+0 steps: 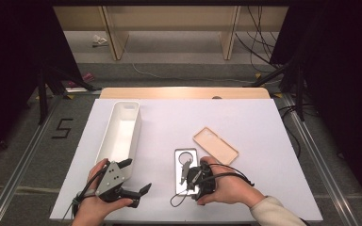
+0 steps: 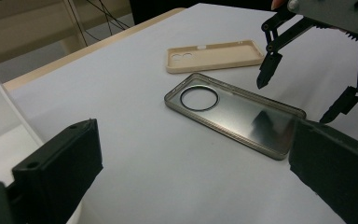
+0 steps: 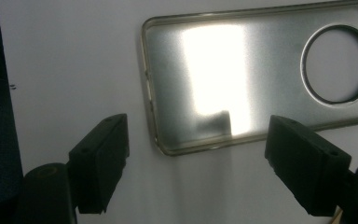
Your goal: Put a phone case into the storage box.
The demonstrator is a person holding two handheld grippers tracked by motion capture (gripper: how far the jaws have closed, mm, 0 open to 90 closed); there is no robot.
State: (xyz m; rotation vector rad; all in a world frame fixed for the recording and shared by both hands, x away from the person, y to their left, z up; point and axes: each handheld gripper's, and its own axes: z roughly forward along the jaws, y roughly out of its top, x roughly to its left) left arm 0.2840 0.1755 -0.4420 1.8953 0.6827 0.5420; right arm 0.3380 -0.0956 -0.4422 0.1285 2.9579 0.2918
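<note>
- The white tray (image 1: 120, 134) lies along the bench's left edge.
- The left hand-held gripper (image 1: 134, 178) hangs spread wide at the near edge.
- The clear phone case (image 1: 186, 170) lies flat near the near edge.
- The right hand-held gripper (image 1: 185, 171) hangs over it, spread wide.
- The tan phone case (image 1: 215, 145) lies just beside the clear one.

The right gripper (image 3: 196, 163) hangs over the white table (image 3: 74, 60) with its two black jaws spread wide and nothing between them. Just beyond them lies a clear phone case (image 3: 223, 70), flat and open side up, its near left corner falling between the jaws. Its glossy inside throws back a bright glare. A round ring (image 3: 338, 63) marks the camera hole at its far right. A dark edge runs down the left side.
</note>
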